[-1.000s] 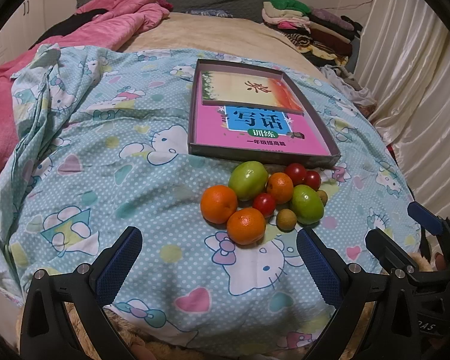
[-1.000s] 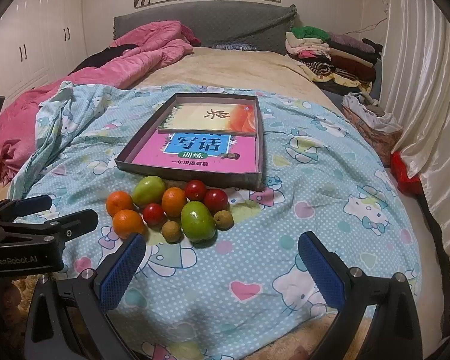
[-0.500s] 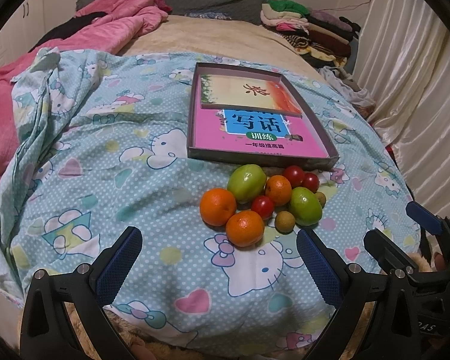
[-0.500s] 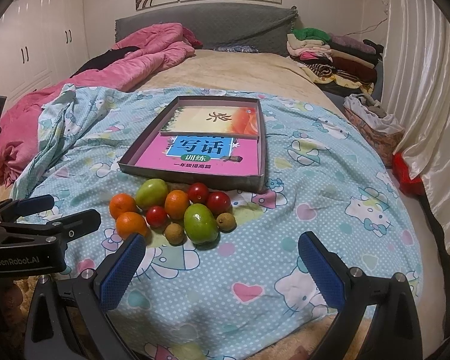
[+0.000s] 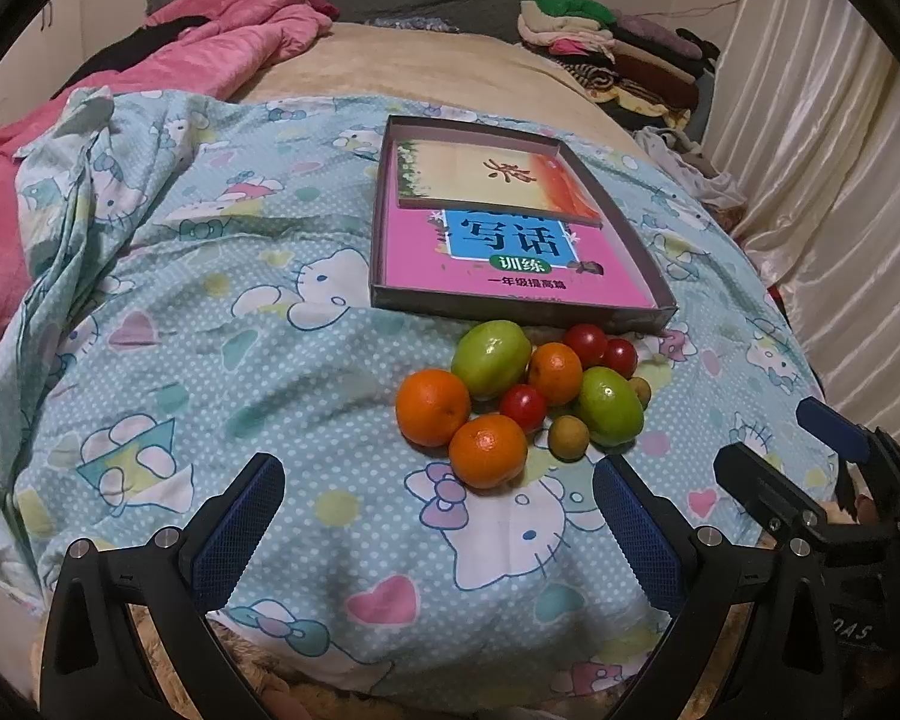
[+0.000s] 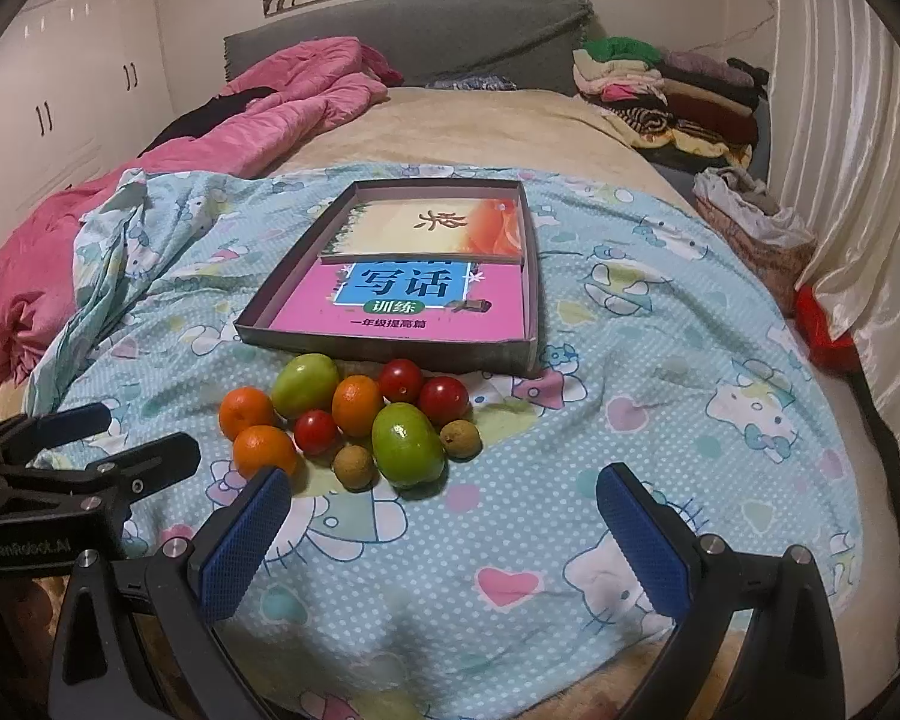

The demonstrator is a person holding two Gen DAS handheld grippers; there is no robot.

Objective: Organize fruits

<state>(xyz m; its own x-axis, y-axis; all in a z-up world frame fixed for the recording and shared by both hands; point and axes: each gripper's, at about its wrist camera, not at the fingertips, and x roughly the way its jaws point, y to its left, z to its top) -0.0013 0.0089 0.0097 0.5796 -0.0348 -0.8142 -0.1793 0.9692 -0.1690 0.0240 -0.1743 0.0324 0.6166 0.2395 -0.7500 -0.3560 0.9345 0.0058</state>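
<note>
Left wrist view: a blue cartoon-print sheet (image 5: pixel 222 372) covers the near end of a bed (image 5: pixel 426 72). A pink quilt (image 5: pixel 222 42) lies bunched at the far left corner, folded clothes (image 5: pixel 618 54) are stacked at the far right corner. A shallow box (image 5: pixel 510 309) holding books sits mid-sheet. The fruits (image 5: pixel 510 396), oranges, green fruits, red tomatoes and small brown ones, cluster touching each other just in front of the box's near edge. The left gripper (image 5: pixel 438 531) hangs spread wide and empty, the fruits just beyond its fingertips.

Right wrist view: the right gripper (image 6: pixel 444 531) is also spread wide, holding nothing. The fruits (image 6: pixel 354 420) lie ahead and left of it, nothing between. The left gripper (image 6: pixel 126 438) shows at the left edge.
</note>
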